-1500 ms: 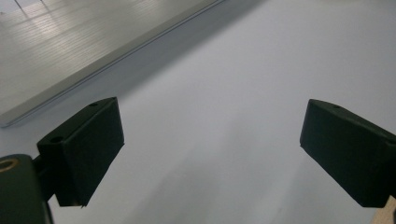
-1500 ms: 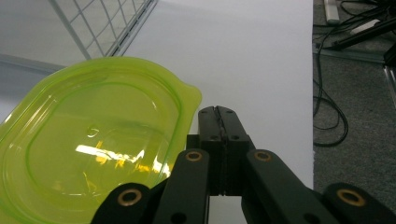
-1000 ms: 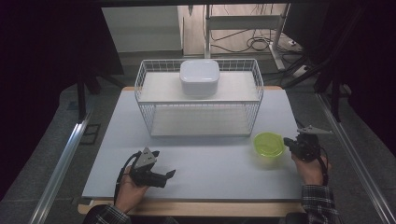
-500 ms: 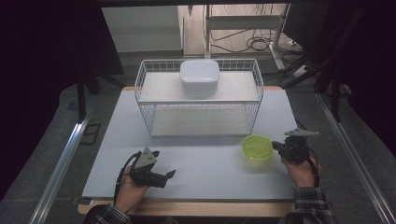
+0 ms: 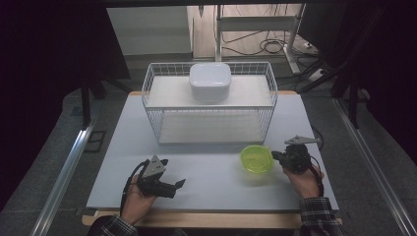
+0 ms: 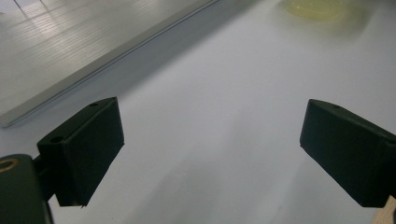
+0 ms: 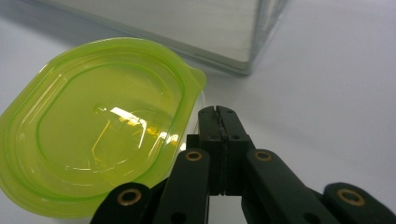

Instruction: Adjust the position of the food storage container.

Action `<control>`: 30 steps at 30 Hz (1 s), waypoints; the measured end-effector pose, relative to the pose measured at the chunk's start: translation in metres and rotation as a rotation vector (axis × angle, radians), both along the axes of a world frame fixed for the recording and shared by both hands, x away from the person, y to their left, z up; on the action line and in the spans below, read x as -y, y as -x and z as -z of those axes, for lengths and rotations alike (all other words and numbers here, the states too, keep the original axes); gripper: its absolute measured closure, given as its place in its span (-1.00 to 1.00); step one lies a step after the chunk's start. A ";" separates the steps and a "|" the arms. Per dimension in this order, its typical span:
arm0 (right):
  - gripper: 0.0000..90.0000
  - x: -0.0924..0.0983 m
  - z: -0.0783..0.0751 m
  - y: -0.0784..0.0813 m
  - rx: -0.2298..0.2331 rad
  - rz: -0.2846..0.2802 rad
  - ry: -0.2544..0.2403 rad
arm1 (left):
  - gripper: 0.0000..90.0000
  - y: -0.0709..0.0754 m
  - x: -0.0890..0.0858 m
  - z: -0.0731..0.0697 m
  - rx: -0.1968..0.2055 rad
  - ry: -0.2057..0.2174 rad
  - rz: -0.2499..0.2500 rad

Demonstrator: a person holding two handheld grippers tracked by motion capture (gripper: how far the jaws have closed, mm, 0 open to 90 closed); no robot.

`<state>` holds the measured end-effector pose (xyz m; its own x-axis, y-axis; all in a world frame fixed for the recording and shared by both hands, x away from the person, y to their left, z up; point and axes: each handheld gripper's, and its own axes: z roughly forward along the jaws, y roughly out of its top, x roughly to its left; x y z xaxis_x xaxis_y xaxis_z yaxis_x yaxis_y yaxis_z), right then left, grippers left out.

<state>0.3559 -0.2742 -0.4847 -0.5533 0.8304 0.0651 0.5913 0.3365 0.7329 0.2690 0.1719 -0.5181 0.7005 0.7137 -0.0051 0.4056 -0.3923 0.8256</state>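
Jaws clenched on nothing, our right gripper sits against the green container lid at lower right of the high view, apparently to nudge it sideways, while our left gripper waits released at lower left.

1 green container, 1 white box, 1 wire basket
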 end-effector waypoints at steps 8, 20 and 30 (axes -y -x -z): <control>1.00 -0.023 0.002 0.003 -0.015 -0.063 -0.017 | -0.87 0.000 0.001 0.000 0.000 -0.003 0.002; 1.00 -0.055 0.004 0.011 -0.048 -0.140 -0.047 | -0.87 0.000 0.002 0.000 -0.003 0.003 0.006; 0.97 -0.074 0.005 0.023 -0.054 -0.194 -0.034 | -0.87 0.001 0.002 -0.001 0.000 0.005 0.005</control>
<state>0.3333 -0.2001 -0.4900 -0.6974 0.7058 0.1249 0.5567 0.4236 0.7146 0.2683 0.1695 -0.5176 0.7042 0.7099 -0.0084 0.4035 -0.3905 0.8275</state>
